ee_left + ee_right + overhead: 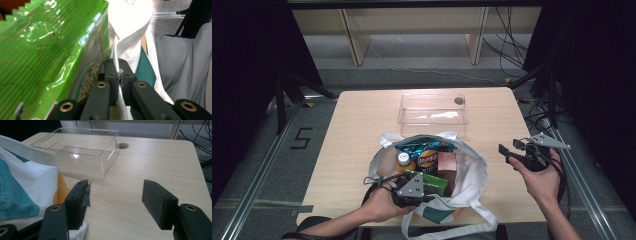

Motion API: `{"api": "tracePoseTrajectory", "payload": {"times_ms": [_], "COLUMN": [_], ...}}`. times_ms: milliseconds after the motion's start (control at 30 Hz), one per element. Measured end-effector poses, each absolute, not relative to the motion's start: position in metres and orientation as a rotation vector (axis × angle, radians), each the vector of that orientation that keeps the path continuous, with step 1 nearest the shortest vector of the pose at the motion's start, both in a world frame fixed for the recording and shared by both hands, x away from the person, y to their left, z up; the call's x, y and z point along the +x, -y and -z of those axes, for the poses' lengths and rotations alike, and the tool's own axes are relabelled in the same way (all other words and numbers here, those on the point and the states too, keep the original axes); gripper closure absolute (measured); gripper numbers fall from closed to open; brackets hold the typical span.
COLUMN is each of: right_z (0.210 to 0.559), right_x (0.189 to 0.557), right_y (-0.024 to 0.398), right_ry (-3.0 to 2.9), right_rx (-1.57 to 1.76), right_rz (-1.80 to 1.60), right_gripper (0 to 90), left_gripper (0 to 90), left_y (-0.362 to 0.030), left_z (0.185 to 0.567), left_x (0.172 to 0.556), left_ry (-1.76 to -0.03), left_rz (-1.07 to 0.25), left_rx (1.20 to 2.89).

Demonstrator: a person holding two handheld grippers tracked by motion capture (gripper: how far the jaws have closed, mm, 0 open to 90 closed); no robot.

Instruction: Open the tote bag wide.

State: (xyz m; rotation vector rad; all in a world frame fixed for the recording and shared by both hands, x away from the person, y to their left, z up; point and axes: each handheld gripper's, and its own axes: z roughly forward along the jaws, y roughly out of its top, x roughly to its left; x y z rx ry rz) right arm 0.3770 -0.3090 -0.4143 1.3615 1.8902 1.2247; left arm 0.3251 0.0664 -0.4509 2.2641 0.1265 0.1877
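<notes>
Two grippers in play, and the near one carries the risk. Left gripper (428, 198) sits at six o'clock on the surface (362, 130), its jaws pinched tight on the white rim cloth of the tote bag (130, 32), right beside the green snack packet (45, 50). That bite looks thin, just an edge of fabric, so a tug could let the cloth slide out and the mouth of the bag flop shut over the goods. Pull too hard instead and the whole bag could drag, tipping the orange-capped bottle (404, 161) and the chip bag (428, 160) inside it.

Out at three o'clock, right gripper (115, 205) hangs above bare wood, jaws spread wide with nothing between them. If it dives in, a jaw could catch the bag's rim. Farther off at twelve, the clear box (433, 110) stands empty.
</notes>
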Motion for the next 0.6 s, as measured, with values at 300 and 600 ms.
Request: {"api": "tracePoseTrajectory", "payload": {"times_ms": [300, 600], "right_z": [0.412, 0.395], "right_x": [0.375, 0.369], "right_y": [0.305, 0.297], "right_ry": [-1.89, -1.89], "right_rx": [1.404, 1.326], "right_rz": [-1.262, -1.305], "right_gripper": [39.2, 39.4], "left_gripper": [79.5, 52.0], "left_y": [-0.068, -0.088], "left_z": [0.447, 0.416], "left_x": [0.322, 0.313], "left_ry": [-0.13, -0.191], "left_rz": [-0.182, -0.168], "left_rx": [2.251, 2.139]}}
